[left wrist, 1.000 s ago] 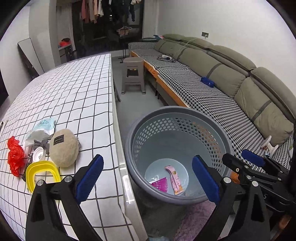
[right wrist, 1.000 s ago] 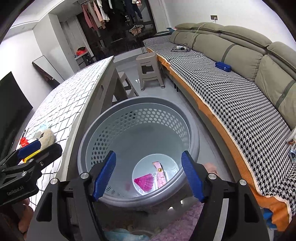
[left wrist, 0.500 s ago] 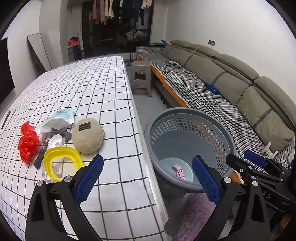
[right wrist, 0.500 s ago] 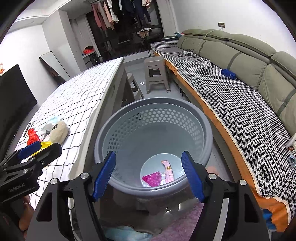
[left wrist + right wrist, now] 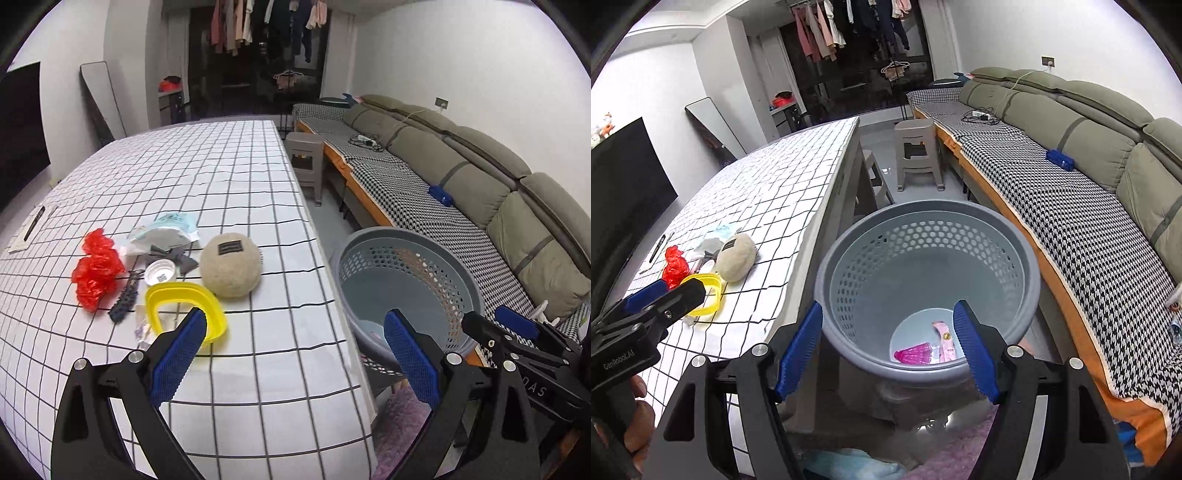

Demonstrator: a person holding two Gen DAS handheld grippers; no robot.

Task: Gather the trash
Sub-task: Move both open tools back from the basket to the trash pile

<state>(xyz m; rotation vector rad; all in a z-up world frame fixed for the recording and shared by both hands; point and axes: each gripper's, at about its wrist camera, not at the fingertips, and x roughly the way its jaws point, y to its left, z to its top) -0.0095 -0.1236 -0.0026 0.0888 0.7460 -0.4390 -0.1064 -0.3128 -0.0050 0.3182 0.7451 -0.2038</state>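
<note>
holding my left gripper [image 5: 293, 349] wide open and empty over the checked table [image 5: 258, 369]. the yellow ring [image 5: 184, 308] sits right by its left finger, with the red bag [image 5: 96, 271] and the fuzzy ball [image 5: 231, 266] just past it. my right gripper [image 5: 888, 343] is open too, empty, above the grey basket [image 5: 923, 221]. a pink wrapper [image 5: 943, 338] lies at the bottom, between its fingers.
</note>
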